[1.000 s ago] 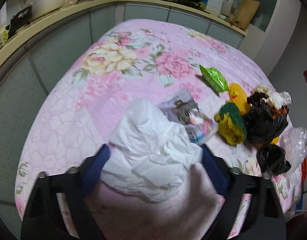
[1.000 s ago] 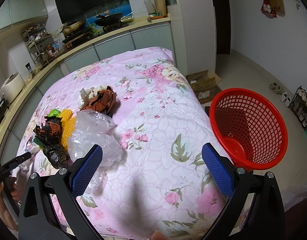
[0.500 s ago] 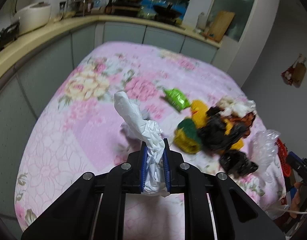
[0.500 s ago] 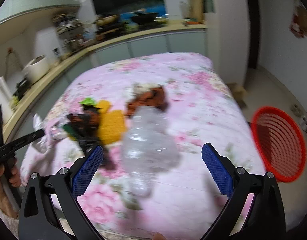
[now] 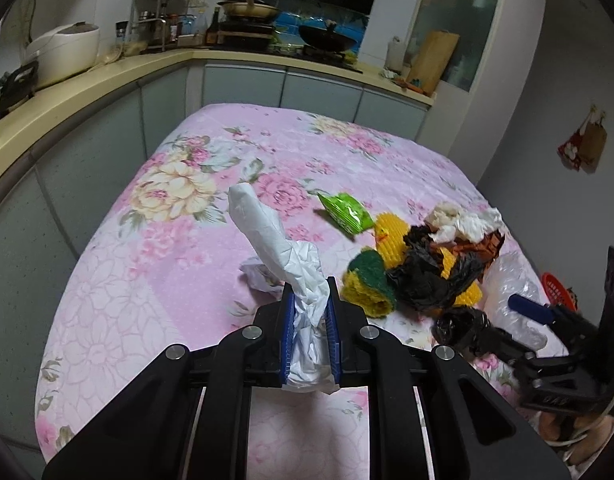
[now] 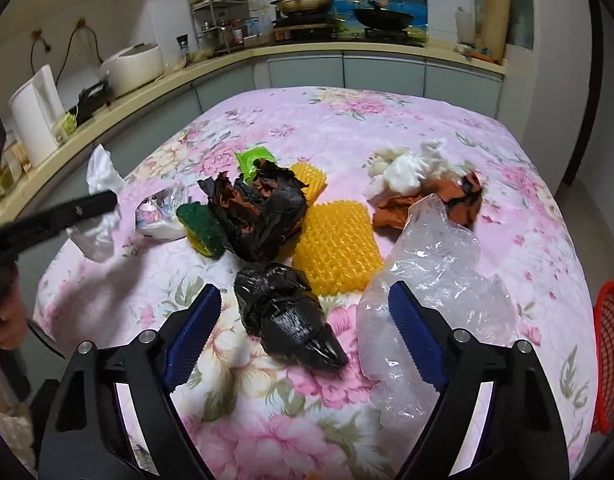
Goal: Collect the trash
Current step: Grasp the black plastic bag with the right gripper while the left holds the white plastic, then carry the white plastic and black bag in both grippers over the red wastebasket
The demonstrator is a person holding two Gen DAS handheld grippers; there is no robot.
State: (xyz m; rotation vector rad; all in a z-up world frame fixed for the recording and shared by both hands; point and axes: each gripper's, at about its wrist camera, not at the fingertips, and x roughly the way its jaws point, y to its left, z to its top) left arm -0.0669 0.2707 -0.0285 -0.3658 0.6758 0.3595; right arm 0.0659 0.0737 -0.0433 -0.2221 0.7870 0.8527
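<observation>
My left gripper (image 5: 310, 304) is shut on a crumpled white plastic bag (image 5: 275, 248) and holds it above the pink floral table (image 5: 147, 272). That bag also shows in the right wrist view (image 6: 101, 184). My right gripper (image 6: 307, 320) is open, its jaws either side of a small black bag (image 6: 287, 316). A clear plastic bag (image 6: 439, 276) lies by its right finger. A larger black bag (image 6: 255, 216), yellow mesh (image 6: 335, 240), a green wrapper (image 6: 253, 160), a green sponge (image 6: 199, 224) and white and brown paper (image 6: 419, 180) lie beyond.
A red mesh basket (image 6: 609, 360) stands off the table's right edge. A small printed packet (image 6: 155, 220) lies at the left of the pile. Kitchen counters (image 6: 235, 56) with a rice cooker (image 6: 133, 64) and stove run behind the table.
My left gripper shut on the white bag and lifted it off the table. My right gripper swung left from the basket and now sits low around the small black bag.
</observation>
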